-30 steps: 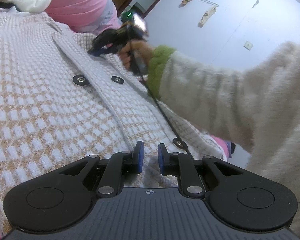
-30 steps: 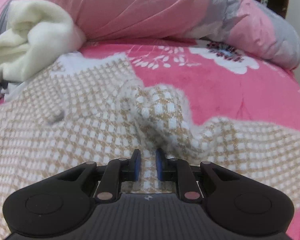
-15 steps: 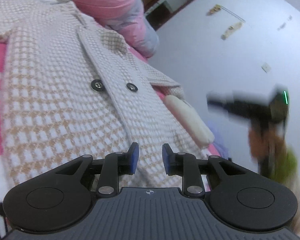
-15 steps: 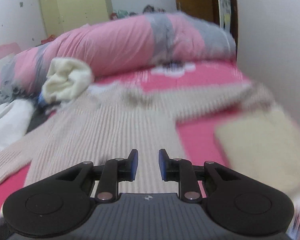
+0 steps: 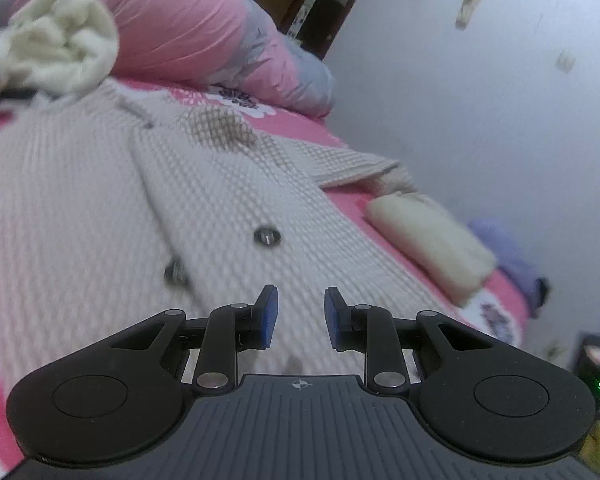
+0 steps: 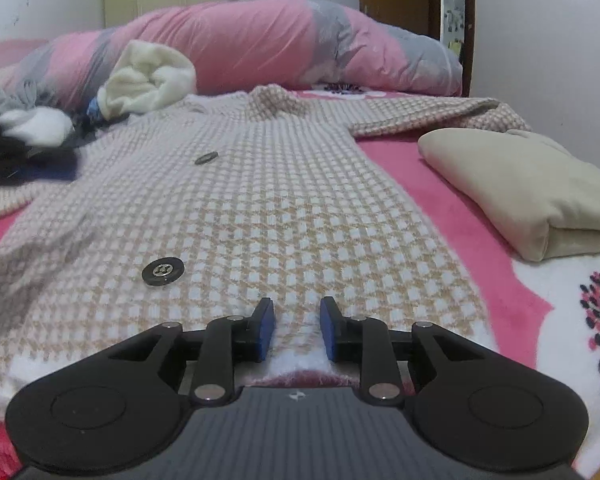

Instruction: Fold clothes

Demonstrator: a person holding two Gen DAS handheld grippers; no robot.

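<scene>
A beige-and-white checked knit cardigan [image 6: 284, 208] with dark round buttons [image 6: 163, 271] lies spread flat on the pink bed, one sleeve stretched to the right toward the wall. My right gripper [image 6: 296, 328] is open at the cardigan's bottom hem, the white fuzzy edge lying between its blue pads. In the left wrist view the same cardigan [image 5: 100, 208] is blurred, and my left gripper [image 5: 301, 316] hovers open over its lower part, holding nothing.
A folded cream garment [image 6: 528, 192] lies on the pink floral bedsheet [image 6: 560, 304] to the right. A rolled cream blanket [image 6: 148, 76] and a pink-grey quilt [image 6: 284, 44] sit at the head. Dark and white clothes [image 6: 24, 140] are piled left. The white wall [image 5: 480, 92] borders the right.
Both grippers have pulled back from the collar and sleeve to the cardigan's bottom hem and opened wider. The right gripper and the hand holding it have left the left wrist view.
</scene>
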